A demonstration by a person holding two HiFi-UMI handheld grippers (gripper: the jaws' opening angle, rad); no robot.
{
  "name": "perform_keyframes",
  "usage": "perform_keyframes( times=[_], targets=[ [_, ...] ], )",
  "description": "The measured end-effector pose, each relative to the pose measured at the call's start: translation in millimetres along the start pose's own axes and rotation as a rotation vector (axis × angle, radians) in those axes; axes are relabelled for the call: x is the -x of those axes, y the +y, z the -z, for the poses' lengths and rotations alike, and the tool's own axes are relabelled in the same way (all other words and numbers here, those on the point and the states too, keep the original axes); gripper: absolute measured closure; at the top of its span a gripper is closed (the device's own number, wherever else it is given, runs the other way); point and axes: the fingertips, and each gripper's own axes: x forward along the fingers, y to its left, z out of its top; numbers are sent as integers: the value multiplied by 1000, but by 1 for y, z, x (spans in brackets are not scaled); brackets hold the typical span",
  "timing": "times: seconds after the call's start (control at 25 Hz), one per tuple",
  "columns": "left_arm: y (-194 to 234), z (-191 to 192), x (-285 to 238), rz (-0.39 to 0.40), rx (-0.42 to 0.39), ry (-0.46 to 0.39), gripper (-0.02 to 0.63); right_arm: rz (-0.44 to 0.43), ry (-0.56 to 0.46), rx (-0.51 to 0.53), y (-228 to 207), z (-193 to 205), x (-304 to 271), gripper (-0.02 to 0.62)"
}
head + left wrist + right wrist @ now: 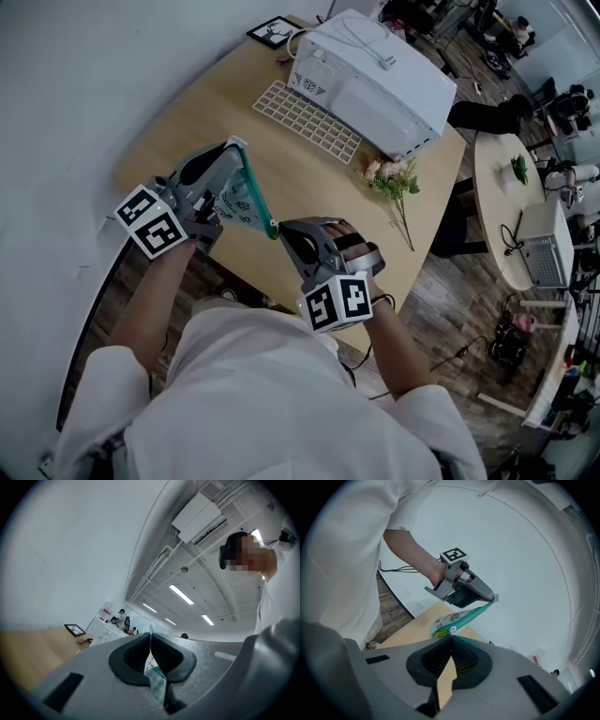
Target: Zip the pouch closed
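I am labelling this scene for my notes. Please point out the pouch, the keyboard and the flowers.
pouch [236, 204], head view, on its printed side beside the teal edge.
keyboard [305, 120], head view, middle of its keys.
flowers [386, 173], head view, on the pink blossoms.

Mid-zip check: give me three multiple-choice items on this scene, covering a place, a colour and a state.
1. The flowers lie:
A in the pouch
B on the table by the white box
C on the box

2. The pouch's zip is:
A red
B black
C teal

3. The left gripper is:
A shut on the pouch
B open
C out of view

Answers:
1. B, the flowers rest on the wood beside the box.
2. C, the pouch's edge shows teal.
3. A, fabric is pinched between its jaws.
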Motion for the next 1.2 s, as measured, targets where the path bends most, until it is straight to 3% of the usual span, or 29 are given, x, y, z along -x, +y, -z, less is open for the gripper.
perform_keyframes(
  times=[0.68, 1.2],
  targets=[
    [7, -4, -1, -11, -47, 21, 584, 14, 16, -71, 8, 10, 8, 592],
    [14, 34, 8, -48, -31, 100, 583, -4, 34, -216, 28, 32, 10, 592]
  ],
)
